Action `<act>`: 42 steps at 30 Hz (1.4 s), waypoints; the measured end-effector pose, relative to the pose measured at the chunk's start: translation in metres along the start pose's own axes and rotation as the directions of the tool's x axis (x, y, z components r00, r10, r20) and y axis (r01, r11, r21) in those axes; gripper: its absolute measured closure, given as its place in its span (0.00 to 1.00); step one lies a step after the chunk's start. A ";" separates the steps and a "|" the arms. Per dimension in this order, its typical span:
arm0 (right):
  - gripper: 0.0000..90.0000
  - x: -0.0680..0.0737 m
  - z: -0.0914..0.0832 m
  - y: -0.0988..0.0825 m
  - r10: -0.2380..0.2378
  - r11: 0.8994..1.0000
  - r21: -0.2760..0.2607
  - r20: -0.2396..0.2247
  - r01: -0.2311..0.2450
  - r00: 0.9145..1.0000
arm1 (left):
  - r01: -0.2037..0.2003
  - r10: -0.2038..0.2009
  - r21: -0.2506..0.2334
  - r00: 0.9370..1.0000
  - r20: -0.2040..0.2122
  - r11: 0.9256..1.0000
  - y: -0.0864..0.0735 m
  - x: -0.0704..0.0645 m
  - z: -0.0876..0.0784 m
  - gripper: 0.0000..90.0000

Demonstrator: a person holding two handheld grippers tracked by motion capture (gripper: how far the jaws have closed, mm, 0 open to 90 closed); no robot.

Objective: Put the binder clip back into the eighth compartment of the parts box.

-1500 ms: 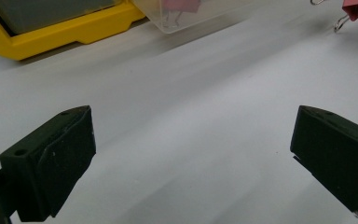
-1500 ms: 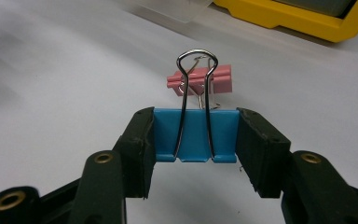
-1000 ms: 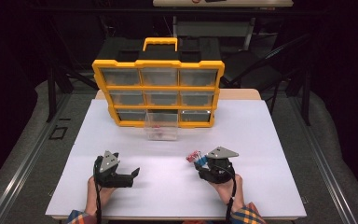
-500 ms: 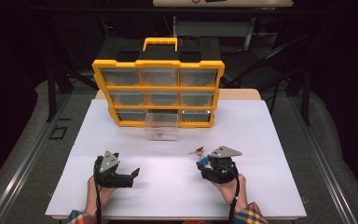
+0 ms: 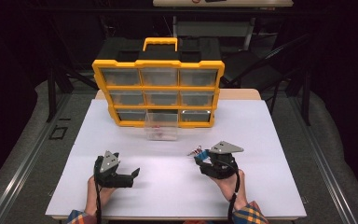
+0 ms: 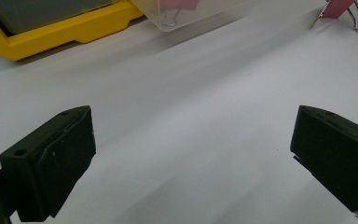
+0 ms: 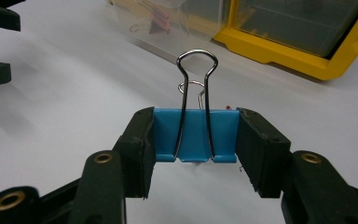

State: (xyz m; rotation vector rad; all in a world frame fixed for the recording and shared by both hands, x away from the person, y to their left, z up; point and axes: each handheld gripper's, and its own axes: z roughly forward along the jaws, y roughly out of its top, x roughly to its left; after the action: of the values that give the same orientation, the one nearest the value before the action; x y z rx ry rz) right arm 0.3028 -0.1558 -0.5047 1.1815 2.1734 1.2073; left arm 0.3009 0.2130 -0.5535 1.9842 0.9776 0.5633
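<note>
- No readable text, labels, brand names, numbers or signs appear on anything here, in the high view or in either gripper view.

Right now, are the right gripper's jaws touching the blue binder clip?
Touching. The right gripper view shows the right gripper with both pads pressed against the blue binder clip.

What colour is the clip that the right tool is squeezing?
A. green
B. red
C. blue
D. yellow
C: in the right gripper view the right tool is shut on a blue binder clip, one black pad pressing on each end of it and its wire handles pointing away from the camera.
</note>
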 end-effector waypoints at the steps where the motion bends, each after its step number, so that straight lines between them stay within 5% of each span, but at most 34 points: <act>1: 0.55 0.000 0.001 0.000 -0.010 1.000 -0.001 -0.002 0.010 1.000 | 0.002 -0.002 -0.002 1.000 0.000 1.000 0.000 0.000 0.000 0.00; 42: 0.55 -0.003 0.034 0.063 -0.086 0.994 -0.069 -0.045 0.083 0.995 | -0.015 0.014 -0.027 1.000 -0.017 1.000 0.000 -0.003 -0.002 0.00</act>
State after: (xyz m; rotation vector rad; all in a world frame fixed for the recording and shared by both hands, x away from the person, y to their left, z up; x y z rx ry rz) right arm 0.3580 -0.1237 -0.4713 1.0333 2.1758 1.2741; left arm 0.2973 0.2116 -0.5527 1.9670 0.9618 0.5992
